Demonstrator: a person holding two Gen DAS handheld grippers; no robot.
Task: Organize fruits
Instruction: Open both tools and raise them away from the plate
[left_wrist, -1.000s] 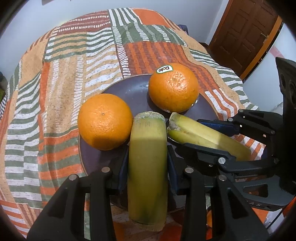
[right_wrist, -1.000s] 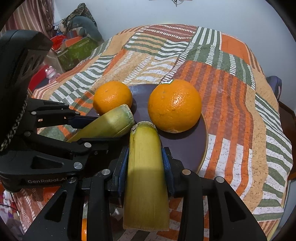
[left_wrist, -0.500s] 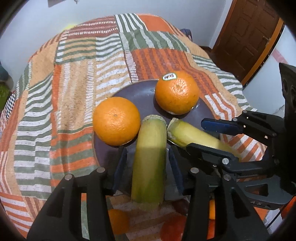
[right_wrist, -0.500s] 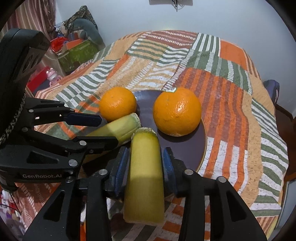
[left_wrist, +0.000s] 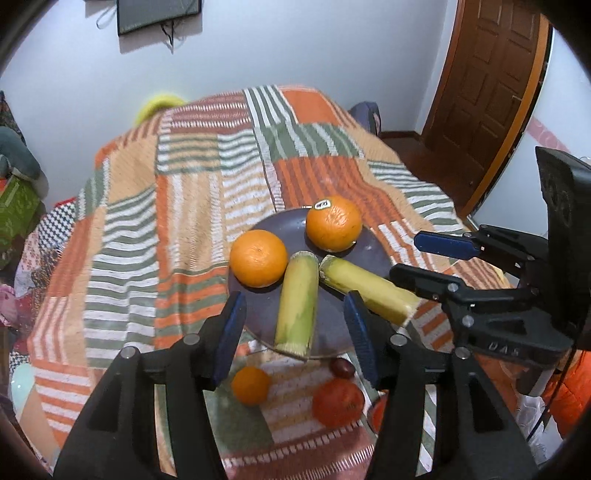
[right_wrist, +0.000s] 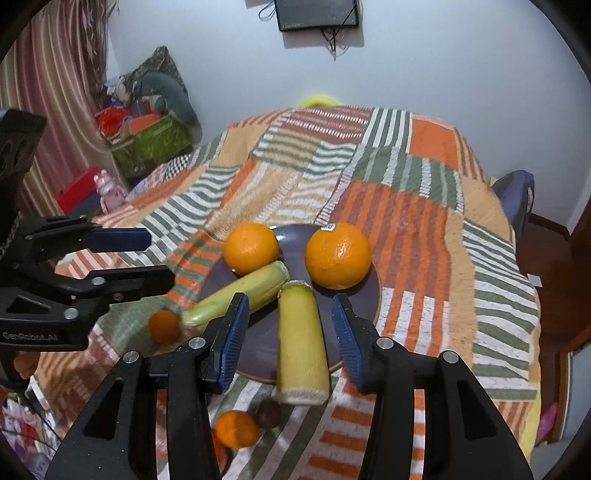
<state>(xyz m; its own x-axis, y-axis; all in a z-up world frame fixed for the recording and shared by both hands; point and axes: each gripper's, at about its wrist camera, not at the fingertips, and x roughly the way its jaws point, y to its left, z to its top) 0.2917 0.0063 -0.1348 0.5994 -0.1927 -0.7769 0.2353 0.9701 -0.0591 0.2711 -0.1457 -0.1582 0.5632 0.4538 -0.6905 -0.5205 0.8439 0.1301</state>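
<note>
plate: dark plate (left_wrist: 266, 229) on the striped cloth (left_wrist: 147, 236), toward the table's near edge; holds 2 oranges + 2 yellow-green cane pieces.
oranges: plain orange (left_wrist: 258, 257) on plate's left rim; stickered orange (left_wrist: 333, 223) at far side, the two apart.
cane pieces: left cane piece (left_wrist: 296, 305) and right cane piece (left_wrist: 367, 290) lie in a V, far ends nearly touching, near ends jutting over the plate's near rim.
left hand-held gripper (left_wrist: 291, 325): jaws opening, blue pads clear of the left cane piece between them; holds nothing.
right hand-held gripper (right_wrist: 288, 328): jaws opening, pads off the right cane piece; empty.
loose fruit: small orange (left_wrist: 250, 385), dark round fruit (left_wrist: 342, 368) (plum, prob.), red-orange fruit (left_wrist: 338, 403) on cloth betw. plate and near edge.
left view only: brown door (left_wrist: 484, 96) at right.
right view only: striped curtain (right_wrist: 48, 92), green box (right_wrist: 151, 144), pink toy (right_wrist: 109, 192) beyond the table's left edge.
</note>
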